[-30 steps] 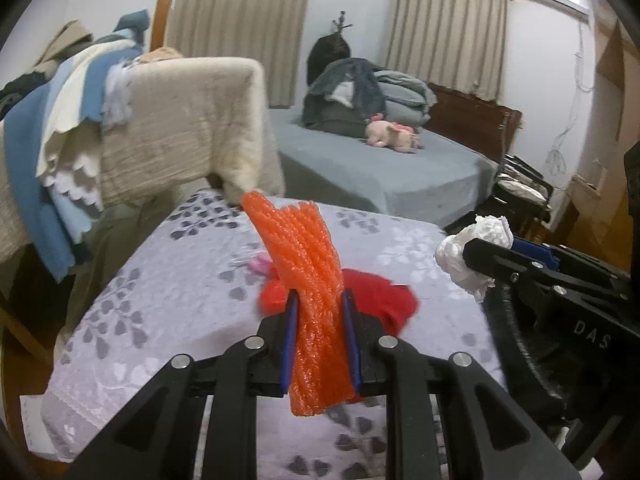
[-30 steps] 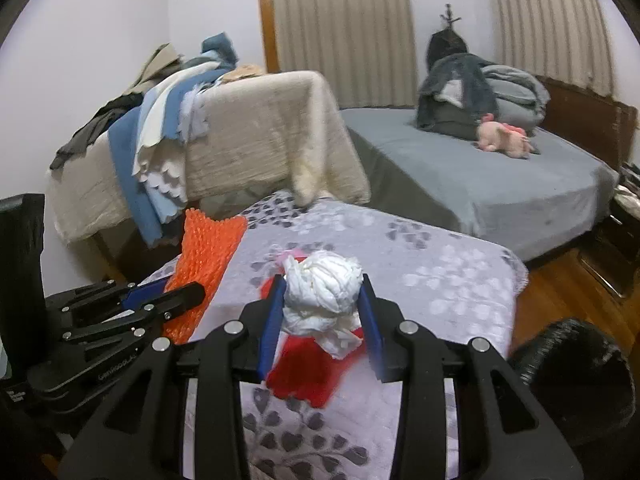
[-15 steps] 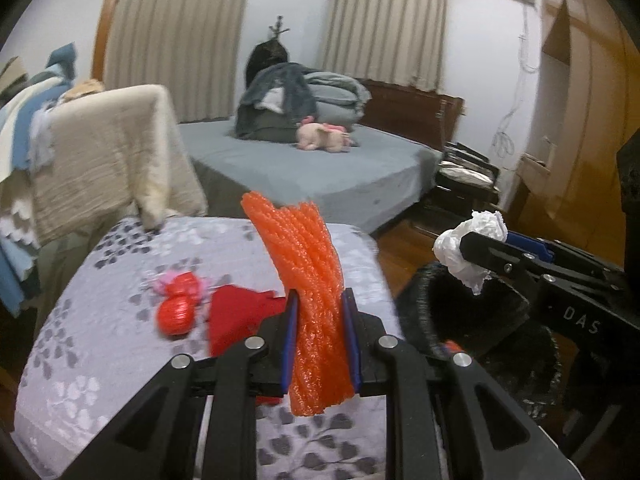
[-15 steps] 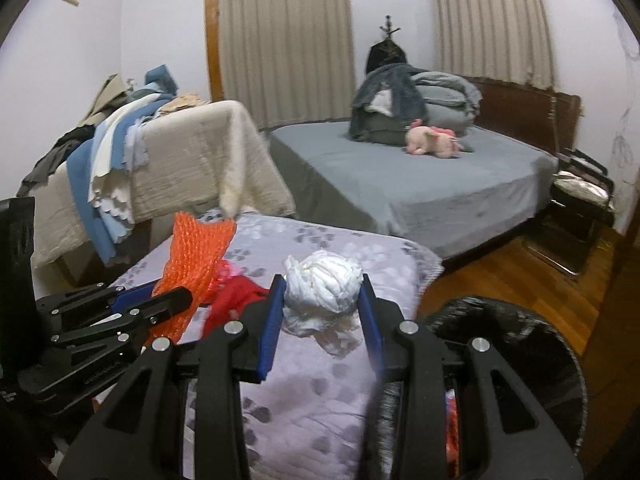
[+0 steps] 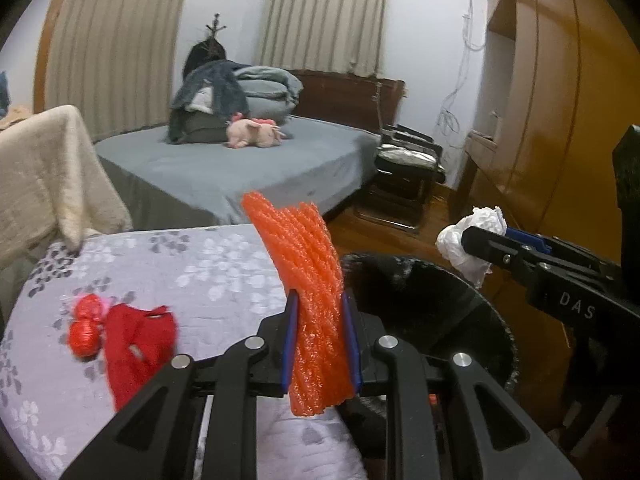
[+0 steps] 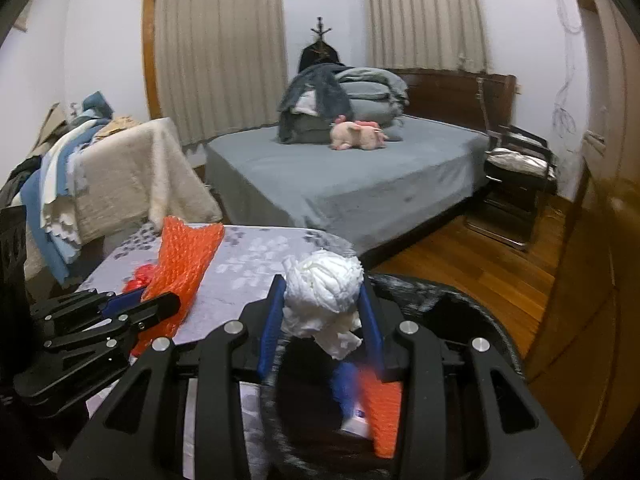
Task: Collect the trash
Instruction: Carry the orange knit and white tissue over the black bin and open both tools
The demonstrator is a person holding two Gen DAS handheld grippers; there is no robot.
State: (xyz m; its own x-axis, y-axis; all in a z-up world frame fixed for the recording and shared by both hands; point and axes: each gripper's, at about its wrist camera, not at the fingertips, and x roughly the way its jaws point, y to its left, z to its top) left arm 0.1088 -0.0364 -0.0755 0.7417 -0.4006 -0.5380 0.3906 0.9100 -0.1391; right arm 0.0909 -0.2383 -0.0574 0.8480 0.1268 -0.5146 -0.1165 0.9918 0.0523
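My left gripper [image 5: 320,340] is shut on a folded orange foam net [image 5: 308,280], held upright near the table's right edge, beside the black-lined trash bin [image 5: 440,300]. From the right wrist the same orange net [image 6: 184,264] and the left gripper [image 6: 160,304] show at the left. My right gripper [image 6: 320,316] is shut on a crumpled white paper wad [image 6: 324,296], held over the bin's [image 6: 472,312] opening. Inside the bin lie blue and orange scraps [image 6: 372,404]. The paper wad [image 5: 470,240] and the right gripper [image 5: 484,240] appear at the right of the left wrist view.
On the floral tablecloth [image 5: 192,264] lie a red cloth scrap [image 5: 136,344] and red shiny wrappers [image 5: 86,326]. A grey bed [image 6: 360,184] with folded blankets and a pink plush stands behind. A blanket-draped piece of furniture [image 6: 128,176] is left; a wooden wardrobe [image 5: 560,120] is right.
Both grippers swung right with their loads, from over the table to the bin. The red scrap and wrappers slid left in view; the bin now fills the lower right.
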